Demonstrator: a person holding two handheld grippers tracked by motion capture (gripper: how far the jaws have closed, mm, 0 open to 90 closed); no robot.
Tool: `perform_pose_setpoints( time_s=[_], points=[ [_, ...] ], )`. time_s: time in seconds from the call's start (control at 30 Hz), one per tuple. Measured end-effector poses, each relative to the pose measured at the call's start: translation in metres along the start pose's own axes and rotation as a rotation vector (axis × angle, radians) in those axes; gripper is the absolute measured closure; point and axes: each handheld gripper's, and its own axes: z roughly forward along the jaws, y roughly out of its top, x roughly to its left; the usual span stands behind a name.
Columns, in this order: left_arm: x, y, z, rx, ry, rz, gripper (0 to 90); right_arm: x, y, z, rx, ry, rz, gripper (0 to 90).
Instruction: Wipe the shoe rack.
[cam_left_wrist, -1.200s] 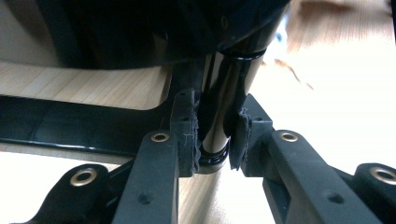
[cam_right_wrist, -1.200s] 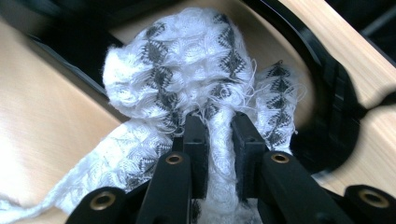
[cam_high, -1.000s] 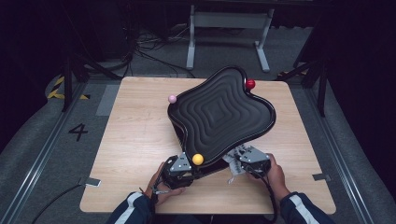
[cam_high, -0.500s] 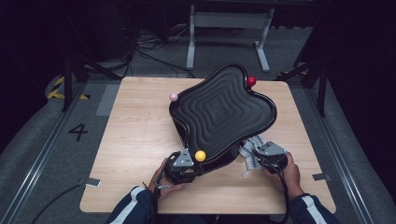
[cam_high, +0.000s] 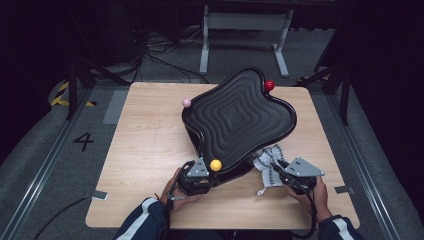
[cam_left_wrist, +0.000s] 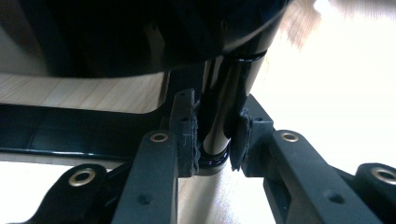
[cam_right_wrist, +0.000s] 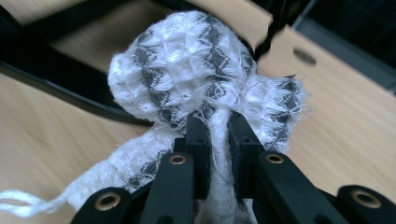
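Note:
A black wavy-edged tray with ridged rings stands tilted on the wooden table. It carries a yellow ball at its near corner, a pink ball at the left and a red ball at the far corner. My left gripper is shut on a glossy black post under the tray's near corner, and the left gripper pads press both sides of it. My right gripper is shut on a white-and-grey woven cloth. The cloth bunches above the right gripper.
A grey metal frame stands on the floor beyond the table, with cables to its left. A floor mark "4" lies at the left. Bare wood spreads left of the tray and along the near edge.
My right gripper has moved right, away from under the tray's near edge, drawing the cloth out with it. The left gripper and the tray have stayed put.

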Motion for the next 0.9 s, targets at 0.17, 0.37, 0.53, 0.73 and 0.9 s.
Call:
perform_pose_setpoints(
  time_s=[0.17,0.37,0.53,0.73,0.9],
  points=[
    [0.000,0.000,0.000,0.002,0.007,-0.002,71.1,0.006,0.009,-0.030,-0.103,-0.004,0.030,81.5],
    [0.000,0.001,0.002,-0.001,0.002,-0.008,70.3,0.002,0.014,-0.057,-0.201,-0.053,0.098,81.5],
    [0.000,0.004,0.005,-0.001,-0.005,-0.008,70.2,0.012,0.029,-0.061,-0.260,-0.068,0.061,81.5],
    [-0.001,0.006,0.008,0.002,-0.003,0.000,72.0,0.028,0.050,-0.041,-0.270,-0.041,-0.006,81.5],
    [-0.001,0.008,0.010,0.003,0.025,0.013,73.0,0.043,0.065,-0.017,-0.261,-0.008,-0.055,81.5]
  ],
)
